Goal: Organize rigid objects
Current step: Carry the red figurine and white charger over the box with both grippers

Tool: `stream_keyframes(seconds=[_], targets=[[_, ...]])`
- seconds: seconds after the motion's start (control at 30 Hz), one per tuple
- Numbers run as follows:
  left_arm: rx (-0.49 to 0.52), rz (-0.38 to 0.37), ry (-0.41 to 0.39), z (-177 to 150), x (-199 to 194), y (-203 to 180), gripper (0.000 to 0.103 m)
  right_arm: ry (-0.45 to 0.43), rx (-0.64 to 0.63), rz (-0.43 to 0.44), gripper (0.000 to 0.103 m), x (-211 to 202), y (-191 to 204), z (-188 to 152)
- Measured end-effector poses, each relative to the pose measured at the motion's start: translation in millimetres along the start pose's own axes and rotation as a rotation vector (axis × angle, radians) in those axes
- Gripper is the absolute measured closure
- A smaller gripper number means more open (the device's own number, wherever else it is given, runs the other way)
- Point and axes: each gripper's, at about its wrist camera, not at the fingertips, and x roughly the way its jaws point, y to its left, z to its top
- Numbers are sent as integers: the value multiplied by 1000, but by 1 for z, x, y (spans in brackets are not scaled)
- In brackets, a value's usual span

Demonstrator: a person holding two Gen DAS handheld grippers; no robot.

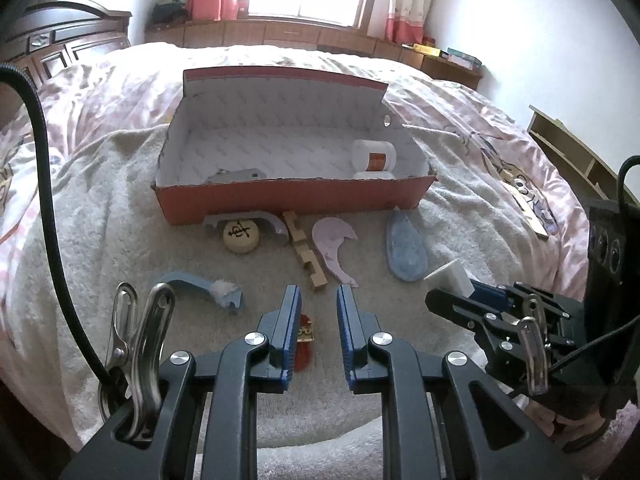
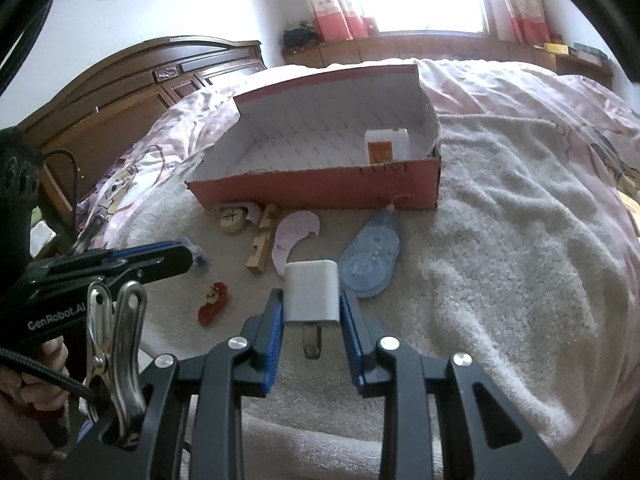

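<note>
A red cardboard box (image 1: 288,200) (image 2: 320,190) lies open on the towel, with a white bottle (image 1: 374,158) (image 2: 386,146) and a grey piece (image 1: 236,176) inside. In front of it lie a round chess piece (image 1: 242,234) (image 2: 232,218), a wooden block (image 1: 306,254) (image 2: 262,240), a pink curved piece (image 1: 334,246) (image 2: 292,236), a blue oval piece (image 1: 406,248) (image 2: 370,258), a blue curved piece (image 1: 204,286) and a small red figure (image 1: 304,342) (image 2: 214,300). My right gripper (image 2: 312,304) (image 1: 452,292) is shut on a white charger plug (image 2: 312,294) (image 1: 450,276). My left gripper (image 1: 318,300) is open, just above the red figure.
The white towel (image 2: 500,260) covers a bed with a pink quilt (image 1: 460,96). A dark wooden headboard (image 2: 132,92) stands to the left. A low wooden cabinet (image 1: 280,36) runs under the window. A wooden shelf (image 1: 568,144) stands at the right.
</note>
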Motion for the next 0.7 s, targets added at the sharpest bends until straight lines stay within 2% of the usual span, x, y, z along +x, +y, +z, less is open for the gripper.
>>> stream_keyframes(seconds=[0.17, 0.27, 0.3, 0.43, 0.63, 0.7], targets=[[-2, 11, 42, -8, 7, 4, 83, 8, 3, -1, 74, 1, 0, -1], [-23, 25, 87, -13, 17, 7, 70, 14, -1, 1, 74, 2, 1, -2], [-25, 30, 99, -14, 20, 8, 69, 14, -2, 1, 74, 2, 2, -2], [-17, 47, 135, -21, 32, 6, 69, 17, 0, 3, 74, 4, 0, -3], [13, 83, 141, -23, 49, -1, 69, 25, 9, 4, 74, 6, -2, -6], [25, 115, 136, -25, 52, -4, 78, 27, 12, 4, 74, 7, -3, -6]])
